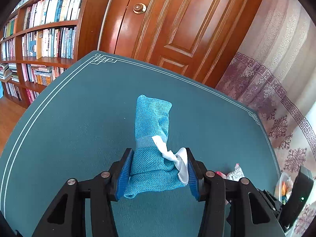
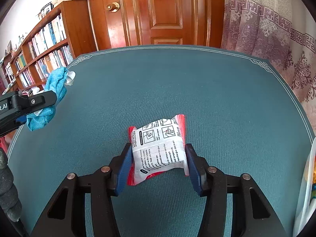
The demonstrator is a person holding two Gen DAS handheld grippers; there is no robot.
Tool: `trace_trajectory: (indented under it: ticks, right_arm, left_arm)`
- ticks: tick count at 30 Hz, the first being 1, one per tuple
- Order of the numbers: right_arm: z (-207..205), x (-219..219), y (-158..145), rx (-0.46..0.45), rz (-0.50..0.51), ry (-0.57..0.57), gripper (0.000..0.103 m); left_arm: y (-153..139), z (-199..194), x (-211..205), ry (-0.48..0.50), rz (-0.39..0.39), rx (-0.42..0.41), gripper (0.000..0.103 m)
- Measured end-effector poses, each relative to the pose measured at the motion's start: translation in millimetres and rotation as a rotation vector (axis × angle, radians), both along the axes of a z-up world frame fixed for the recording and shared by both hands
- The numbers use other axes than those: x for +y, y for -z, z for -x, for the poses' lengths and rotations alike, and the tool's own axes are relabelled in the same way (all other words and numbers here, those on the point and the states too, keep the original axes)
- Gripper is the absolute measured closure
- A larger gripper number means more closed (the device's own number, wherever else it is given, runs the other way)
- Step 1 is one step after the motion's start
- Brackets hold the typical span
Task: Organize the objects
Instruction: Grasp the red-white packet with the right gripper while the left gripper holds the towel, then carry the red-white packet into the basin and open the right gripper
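Observation:
A blue mesh pouch (image 1: 152, 118) with a white ribbon (image 1: 171, 156) hangs above the teal table mat (image 1: 69, 118), and my left gripper (image 1: 158, 169) is shut on its lower part. The right wrist view shows this pouch (image 2: 56, 83) at the far left, in the left gripper (image 2: 29, 102). A white and red printed packet (image 2: 160, 148) sits low over the mat (image 2: 197, 90) between the blue pads of my right gripper (image 2: 159, 164). Both pads press its sides. The packet (image 1: 236, 172) also peeks out at the right of the left wrist view.
A clear container (image 2: 308, 187) with colourful items stands at the mat's right edge. Beyond the table are a wooden door (image 2: 158, 13), a bookshelf (image 2: 45, 45) on the left and a patterned curtain (image 2: 266, 35) on the right. A grey sleeve (image 2: 7, 187) shows at lower left.

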State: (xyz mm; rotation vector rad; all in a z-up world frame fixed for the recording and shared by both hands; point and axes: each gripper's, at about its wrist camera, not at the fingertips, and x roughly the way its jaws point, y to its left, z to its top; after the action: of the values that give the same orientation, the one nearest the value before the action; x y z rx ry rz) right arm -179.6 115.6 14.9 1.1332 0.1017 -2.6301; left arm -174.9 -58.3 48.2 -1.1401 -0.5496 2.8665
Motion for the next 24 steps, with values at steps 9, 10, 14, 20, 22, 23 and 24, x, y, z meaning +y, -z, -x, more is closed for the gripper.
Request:
trace_trajectory:
  ticks: [9,10,14,20,22,23,24]
  right_arm:
    - [-23.5,8.9,-8.6,0.000,0.046,0.001,0.052]
    - [-27.1,10.6,-11.0,0.004,0.051,0.002,0.052]
    - [-44.1,17.5,-21.3,0.021,0.061,0.004,0.052]
    - [-72.7,41.8,-36.7,0.045,0.102,0.046,0.051]
    - [-82.4,53.7,-40.6,0.053,0.115,0.068,0.051]
    - [-86.7,59.4,-42.0,0.055,0.118,0.080,0.051]
    - [-90.6,65.1,-43.4,0.057,0.121,0.090,0.051]
  left_arm:
    - [-5.4,-2.8,7.3,0.027,0.008,0.016,0.050]
    - [-6.3,-3.3,8.2,0.030,0.007,0.019,0.050]
    - [-9.5,-6.0,12.8,0.046,0.009,0.029,0.050]
    - [-14.0,-10.8,29.5,0.090,0.027,0.043,0.050]
    - [-15.5,-12.9,35.1,0.107,0.033,0.048,0.050]
    - [-16.3,-13.9,38.1,0.114,0.036,0.051,0.050]
    - [-17.3,-14.7,41.3,0.122,0.039,0.054,0.050]
